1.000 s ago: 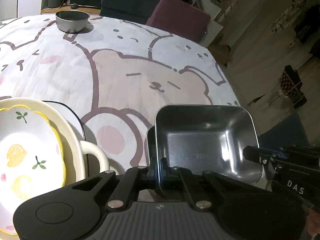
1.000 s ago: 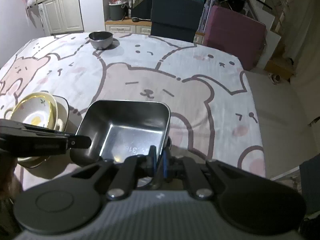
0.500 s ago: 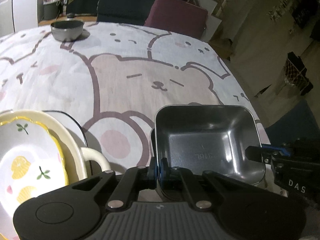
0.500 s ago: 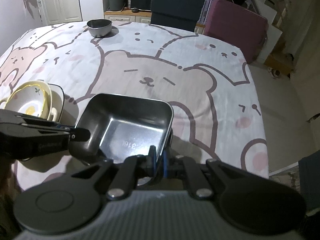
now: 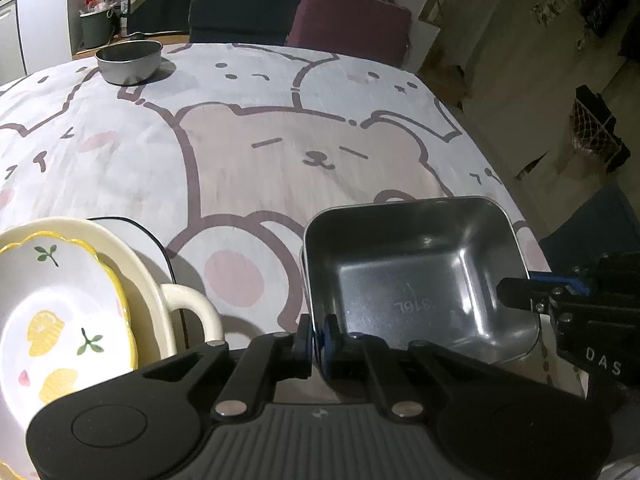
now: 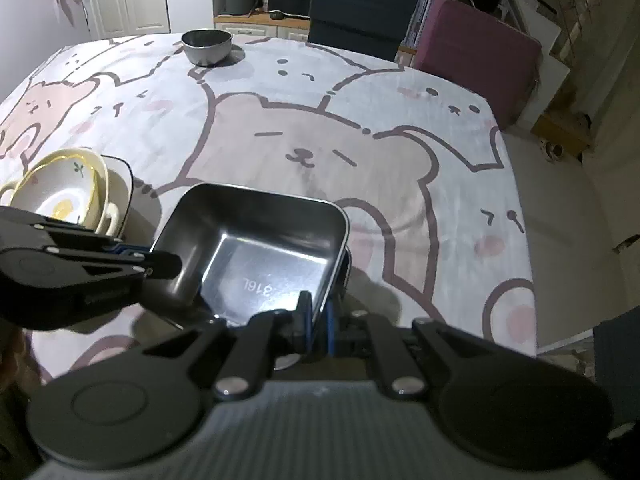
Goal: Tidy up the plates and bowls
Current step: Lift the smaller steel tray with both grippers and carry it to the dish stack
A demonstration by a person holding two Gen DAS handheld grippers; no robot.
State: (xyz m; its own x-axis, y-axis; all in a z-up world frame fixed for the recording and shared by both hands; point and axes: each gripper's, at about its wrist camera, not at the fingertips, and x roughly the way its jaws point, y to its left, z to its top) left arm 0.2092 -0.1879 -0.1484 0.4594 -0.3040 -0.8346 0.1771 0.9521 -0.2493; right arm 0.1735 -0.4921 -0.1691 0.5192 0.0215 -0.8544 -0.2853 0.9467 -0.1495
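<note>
The table (image 6: 400, 128), under its bear-print cloth (image 5: 280, 152), fills most of both views. At lower centre of each frame sits the square steel tray (image 5: 416, 284), stamped 316L on its floor and held between my two tools; whether it touches the cloth I cannot tell. At lower left of the left wrist view is the nested stack: a cream handled bowl (image 5: 160, 288) carrying the lemon-print dish (image 5: 60, 320), both on a dark-rimmed plate (image 5: 132, 224) that shows just behind them. The stack is near the tray's left side but apart from it. A round steel bowl (image 6: 207, 45) stands alone at the far end of the table, upper left of frame, well apart from everything else.

My left gripper (image 5: 318, 334) is clamped on the tray's near-left rim, fingers pressed together with the metal edge between them. My right gripper (image 6: 316, 320) is likewise clamped on the tray's near-right rim, one finger inside the wall and one outside. Each tool appears in the other's view, at the tray's opposite edge.
</note>
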